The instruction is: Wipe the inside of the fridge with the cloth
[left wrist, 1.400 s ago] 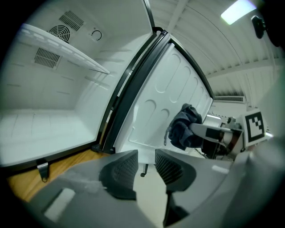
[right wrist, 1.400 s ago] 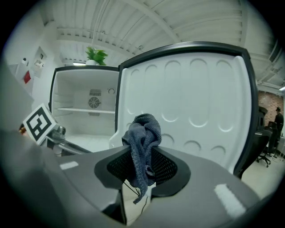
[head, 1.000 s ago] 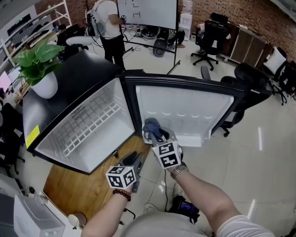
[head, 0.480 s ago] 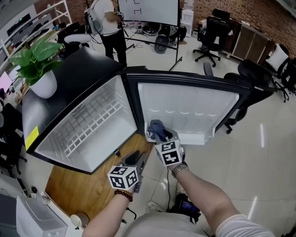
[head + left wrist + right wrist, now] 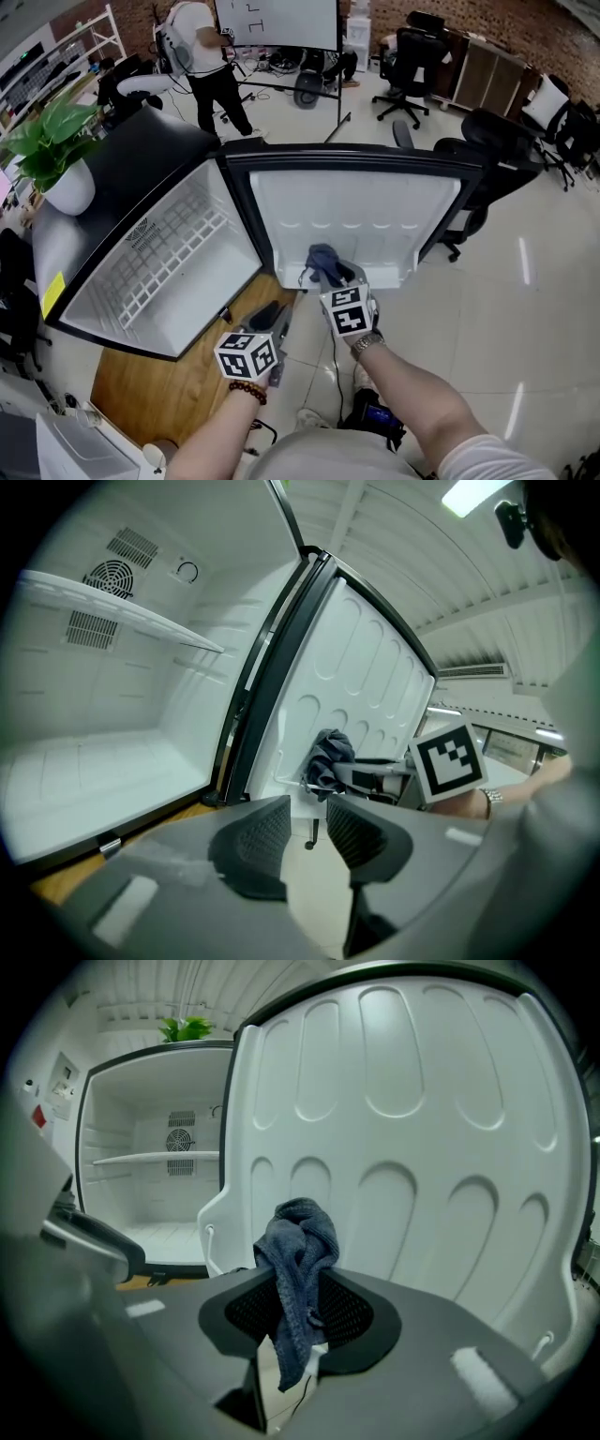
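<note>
Fridge: I saw the small black fridge [image 5: 122, 173] standing wide open, its white inside bare apart from the shelf.
Door: the door [image 5: 356, 202] was swung right out to the right of the cabinet, with its white moulded liner facing me.
Shelf: a white wire shelf [image 5: 173, 258] lay across the cabinet about halfway up.
Plant: a green plant [image 5: 47, 150] in a white pot [image 5: 70, 192] stood on the fridge top, at the far left corner.
Right gripper: my right gripper [image 5: 300, 1309] was clamped on the cloth and aimed at the lower part of the door liner.
Left gripper: my left gripper [image 5: 307, 829] hung below and to the left of the right one. Its jaws were apart with nothing between them, and it pointed toward the hinge side.
Cloth: the grey-blue cloth [image 5: 300, 1241] was bunched above the right gripper's jaws, with a tail hanging down between them. It sat just in front of the door liner, and I could not tell whether it touched.
</note>
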Action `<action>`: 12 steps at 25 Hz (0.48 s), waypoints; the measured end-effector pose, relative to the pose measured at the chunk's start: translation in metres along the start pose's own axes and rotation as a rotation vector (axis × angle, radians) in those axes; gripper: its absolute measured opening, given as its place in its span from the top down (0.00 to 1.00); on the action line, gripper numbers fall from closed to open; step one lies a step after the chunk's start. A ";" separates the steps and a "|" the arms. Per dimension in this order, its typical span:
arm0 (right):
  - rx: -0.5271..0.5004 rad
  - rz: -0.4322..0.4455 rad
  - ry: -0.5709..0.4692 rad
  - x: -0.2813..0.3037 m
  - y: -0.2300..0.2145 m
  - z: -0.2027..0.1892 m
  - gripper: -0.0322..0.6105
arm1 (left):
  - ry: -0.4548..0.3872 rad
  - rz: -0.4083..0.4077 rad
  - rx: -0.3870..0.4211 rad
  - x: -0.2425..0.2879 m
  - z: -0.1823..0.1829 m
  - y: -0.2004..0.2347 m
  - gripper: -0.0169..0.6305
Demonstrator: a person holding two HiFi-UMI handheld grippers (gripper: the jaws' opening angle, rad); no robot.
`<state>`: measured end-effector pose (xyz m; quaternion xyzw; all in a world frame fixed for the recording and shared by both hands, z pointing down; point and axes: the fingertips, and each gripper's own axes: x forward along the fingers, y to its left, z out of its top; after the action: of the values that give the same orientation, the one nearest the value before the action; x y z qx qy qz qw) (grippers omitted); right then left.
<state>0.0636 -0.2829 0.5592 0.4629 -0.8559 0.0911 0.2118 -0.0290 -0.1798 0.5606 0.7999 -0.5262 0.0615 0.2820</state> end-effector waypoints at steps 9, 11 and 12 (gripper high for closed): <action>0.044 -0.084 0.000 -0.025 -0.046 -0.014 0.77 | 0.013 -0.013 -0.047 0.020 0.001 -0.007 0.77; 0.051 -0.102 0.001 -0.030 -0.056 -0.018 0.77 | 0.017 -0.013 -0.058 0.024 0.002 -0.008 0.77; 0.054 -0.110 0.001 -0.033 -0.060 -0.019 0.77 | 0.019 -0.013 -0.062 0.027 0.002 -0.008 0.77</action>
<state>0.1347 -0.2848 0.5590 0.5148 -0.8263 0.1025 0.2041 -0.0109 -0.2002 0.5664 0.7933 -0.5201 0.0509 0.3123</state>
